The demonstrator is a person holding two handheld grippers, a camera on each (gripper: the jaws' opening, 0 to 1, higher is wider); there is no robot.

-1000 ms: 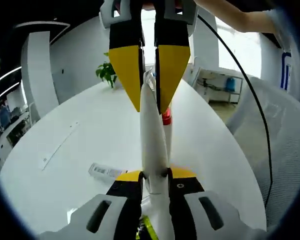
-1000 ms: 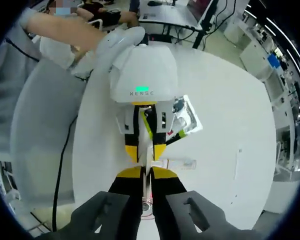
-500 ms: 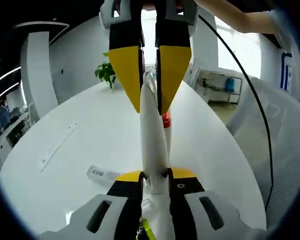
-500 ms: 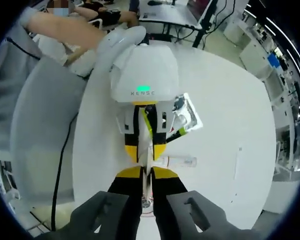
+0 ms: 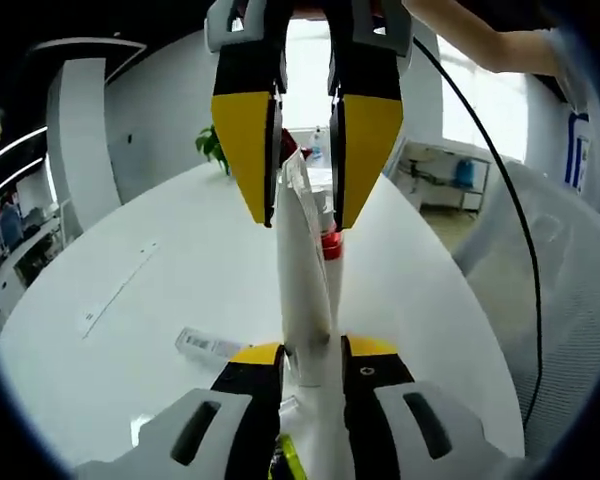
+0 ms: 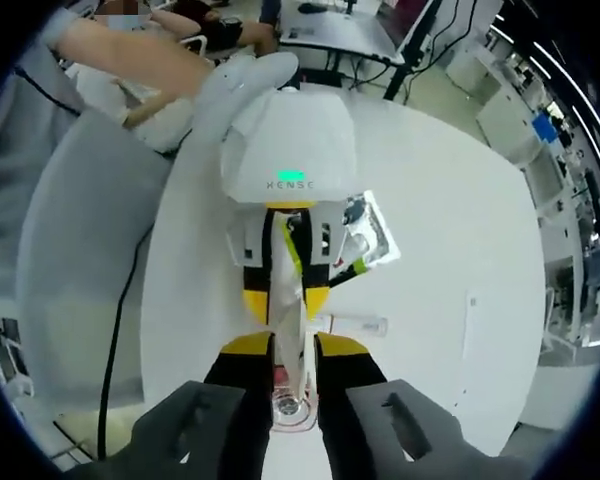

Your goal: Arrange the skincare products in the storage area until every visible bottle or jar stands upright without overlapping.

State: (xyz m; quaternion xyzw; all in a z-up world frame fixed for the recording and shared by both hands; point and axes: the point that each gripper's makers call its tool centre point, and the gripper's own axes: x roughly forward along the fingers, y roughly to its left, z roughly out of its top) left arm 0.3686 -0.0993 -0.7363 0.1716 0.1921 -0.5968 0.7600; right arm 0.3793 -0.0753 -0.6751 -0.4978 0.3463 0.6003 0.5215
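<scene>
left tool [image 5: 310, 362] pinching white tube [image 5: 305, 290] held above worktop [image 5: 160, 300] | right tool [image 5: 305, 195] spread around its crimped tip | tube looks light, soft, slick: grip the stiffer shoulder near the cap | small bottle [image 6: 355, 325] lies flat on worktop

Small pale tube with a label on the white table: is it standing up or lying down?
Lying down: the small pale labelled tube rests lengthwise on its side on the white round table.

White round table [image 5: 180, 260] carries a clear lying tube [image 6: 355, 325] and a ruler [image 5: 115, 290]
</scene>
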